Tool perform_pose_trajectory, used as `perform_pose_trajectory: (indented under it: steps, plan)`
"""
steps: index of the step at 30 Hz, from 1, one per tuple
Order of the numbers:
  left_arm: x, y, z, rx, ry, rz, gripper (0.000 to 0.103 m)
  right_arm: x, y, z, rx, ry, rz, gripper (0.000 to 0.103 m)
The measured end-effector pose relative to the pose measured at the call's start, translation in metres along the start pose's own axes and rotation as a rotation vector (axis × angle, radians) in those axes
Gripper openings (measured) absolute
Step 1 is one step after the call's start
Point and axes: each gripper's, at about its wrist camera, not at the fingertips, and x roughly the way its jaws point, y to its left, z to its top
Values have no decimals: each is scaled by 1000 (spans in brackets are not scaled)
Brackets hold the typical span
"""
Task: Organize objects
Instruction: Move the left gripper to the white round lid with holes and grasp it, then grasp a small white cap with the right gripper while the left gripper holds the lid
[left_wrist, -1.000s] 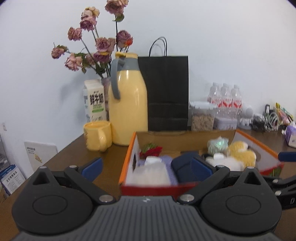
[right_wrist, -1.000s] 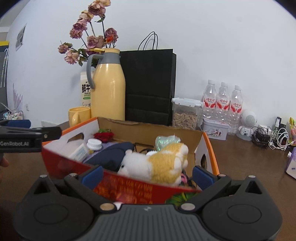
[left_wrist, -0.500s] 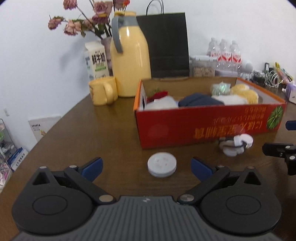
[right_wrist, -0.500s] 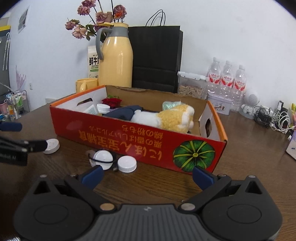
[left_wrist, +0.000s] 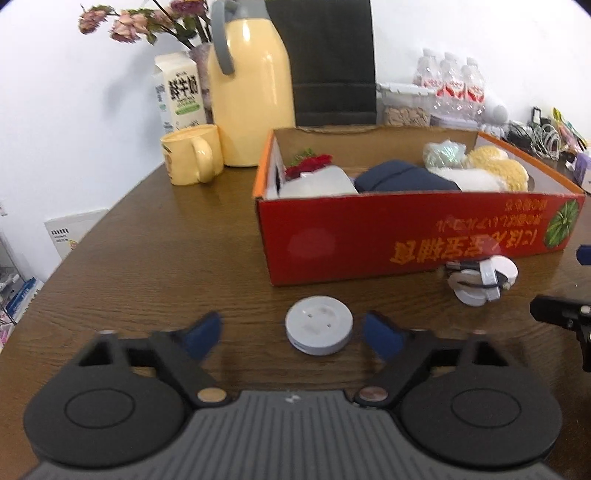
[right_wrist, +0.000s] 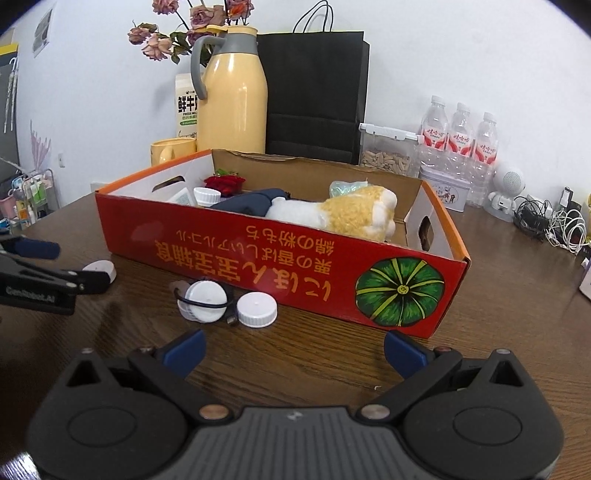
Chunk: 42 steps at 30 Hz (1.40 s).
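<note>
A red cardboard box (left_wrist: 406, 236) (right_wrist: 258, 258) on the brown table holds a plush toy (right_wrist: 343, 216), a dark blue cloth (left_wrist: 399, 179), a red flower (right_wrist: 225, 182) and small items. A round white disc (left_wrist: 318, 330) lies on the table in front of the box, between the open fingers of my left gripper (left_wrist: 291, 338). A white charger wrapped in black cable (right_wrist: 203, 301) (left_wrist: 476, 278) and a white cap (right_wrist: 256, 309) lie by the box front. My right gripper (right_wrist: 293, 349) is open and empty, just short of them.
Behind the box stand a yellow thermos (left_wrist: 251, 85), a yellow mug (left_wrist: 190, 153), a milk carton (left_wrist: 179, 92), a black paper bag (right_wrist: 314, 96), a seed container (right_wrist: 386, 155) and water bottles (right_wrist: 458, 140). Cables (right_wrist: 554, 225) lie far right.
Both grippers have dropped from above the box to low over the table in front of it. The left gripper has closed in on the white disc, which now lies between its fingers.
</note>
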Motion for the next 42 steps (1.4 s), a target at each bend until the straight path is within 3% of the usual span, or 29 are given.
perform_pose_trajectory:
  steps: [1,3,20,25,33,35,42]
  plan:
    - [-1,1,0,-8,0,-25,63,0,0,0,1,1,1,103]
    - [-1,2,0,-16,1,-56,40,1,0,0,3,2,1,103]
    - [-9,-8,10,-44,-94,-63,40,4,-6,1,56,6,-7,103]
    - [-9,-7,8,-58,-111,-49,40,6,-7,5,87,-17,5,89]
    - [-11,-5,6,-67,-127,-46,40,20,-5,19,132,-6,35,52]
    - [-12,-5,6,-68,-129,-47,40,24,-4,20,139,10,46,48]
    - [-12,-5,5,-68,-132,-49,40,30,0,23,143,18,62,48]
